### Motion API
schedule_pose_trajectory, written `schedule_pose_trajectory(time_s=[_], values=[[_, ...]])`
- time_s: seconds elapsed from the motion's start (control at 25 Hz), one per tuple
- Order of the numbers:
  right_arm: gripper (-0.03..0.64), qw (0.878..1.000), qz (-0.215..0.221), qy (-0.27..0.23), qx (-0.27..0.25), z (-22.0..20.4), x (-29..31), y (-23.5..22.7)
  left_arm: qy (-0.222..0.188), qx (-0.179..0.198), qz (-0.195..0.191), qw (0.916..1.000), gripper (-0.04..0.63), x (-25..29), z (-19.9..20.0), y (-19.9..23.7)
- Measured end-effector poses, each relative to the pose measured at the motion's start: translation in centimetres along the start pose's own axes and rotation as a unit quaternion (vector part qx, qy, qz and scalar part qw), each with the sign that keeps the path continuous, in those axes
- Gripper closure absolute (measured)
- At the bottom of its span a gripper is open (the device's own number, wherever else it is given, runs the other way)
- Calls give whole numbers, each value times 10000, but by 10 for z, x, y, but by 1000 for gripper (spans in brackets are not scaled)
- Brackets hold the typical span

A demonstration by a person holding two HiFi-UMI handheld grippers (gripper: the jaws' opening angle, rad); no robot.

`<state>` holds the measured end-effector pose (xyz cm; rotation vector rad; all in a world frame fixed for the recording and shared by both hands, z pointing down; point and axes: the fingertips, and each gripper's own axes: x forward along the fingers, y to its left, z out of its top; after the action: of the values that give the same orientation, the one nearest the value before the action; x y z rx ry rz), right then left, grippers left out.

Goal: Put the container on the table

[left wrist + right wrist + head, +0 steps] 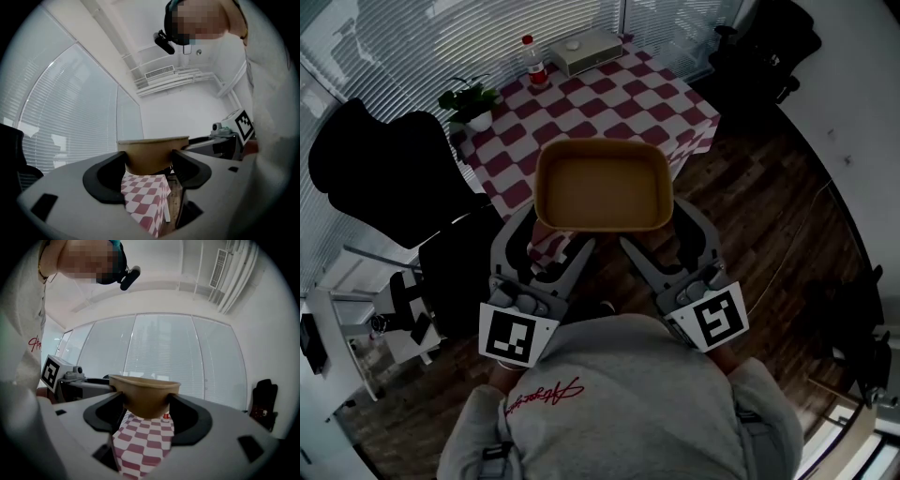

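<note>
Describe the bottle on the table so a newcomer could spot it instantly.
Start at the red-and-white checkered table ahead of the person. At its far edge, between a potted plant and a flat pale box, stands the bottle. It is the only upright, slim thing there, with a red cap and red label.

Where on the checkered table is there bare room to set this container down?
The middle and right of the checkered table are bare, from the near edge below the held container up to the grey box. The far-left side is crowded: bottle beside the box, potted plant at the left corner.
</note>
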<state>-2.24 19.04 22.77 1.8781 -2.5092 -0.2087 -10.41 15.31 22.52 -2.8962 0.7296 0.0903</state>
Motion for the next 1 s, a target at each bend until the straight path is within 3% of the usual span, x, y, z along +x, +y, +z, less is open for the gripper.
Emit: schedule_pose_trajectory(time_s=[0.76,1.0], values=[[310,9999,75,31,-142,-3,-11,4,76,7,138,9999,275,-6,-5,-13],[310,9998,109,52,-160,-8,-16,6,106,-145,161,9997,275,-9,-11,-18]])
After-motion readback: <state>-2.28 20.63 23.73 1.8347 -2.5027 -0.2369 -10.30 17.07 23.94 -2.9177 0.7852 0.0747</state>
